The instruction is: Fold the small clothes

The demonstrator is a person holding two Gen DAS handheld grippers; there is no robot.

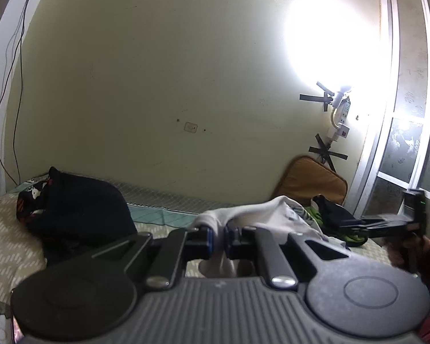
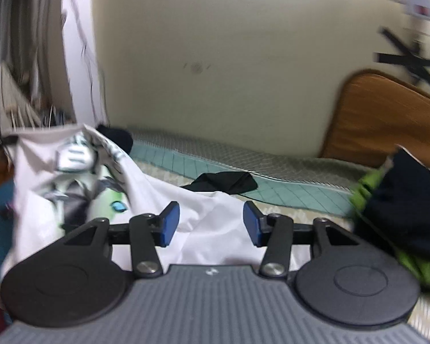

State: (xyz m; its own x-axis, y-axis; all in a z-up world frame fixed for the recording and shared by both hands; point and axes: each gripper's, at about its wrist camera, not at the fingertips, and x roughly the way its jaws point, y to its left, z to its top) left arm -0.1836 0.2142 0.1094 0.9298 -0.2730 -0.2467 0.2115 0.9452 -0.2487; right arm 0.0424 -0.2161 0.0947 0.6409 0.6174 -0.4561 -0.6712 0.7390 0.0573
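Left gripper (image 1: 218, 240) has its fingers pinched tight on a fold of the white printed shirt (image 1: 261, 215), lifting it off the bed (image 1: 3, 229). Right gripper (image 2: 211, 223) fingers stand about half apart, nothing clamped, white cloth lying under and behind them. Black garment (image 1: 80, 215) heaped at left, green-and-navy clothes pile (image 2: 401, 200) at right, brown cushion (image 1: 312, 180) against wall.

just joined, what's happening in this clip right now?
A person is folding small clothes on a bed with two handheld grippers. The left gripper is shut on a bunched part of the white printed garment and holds it up. The right gripper is open over the same garment, gripping nothing. A dark and green pile of clothes sits to its right, another dark garment farther off.
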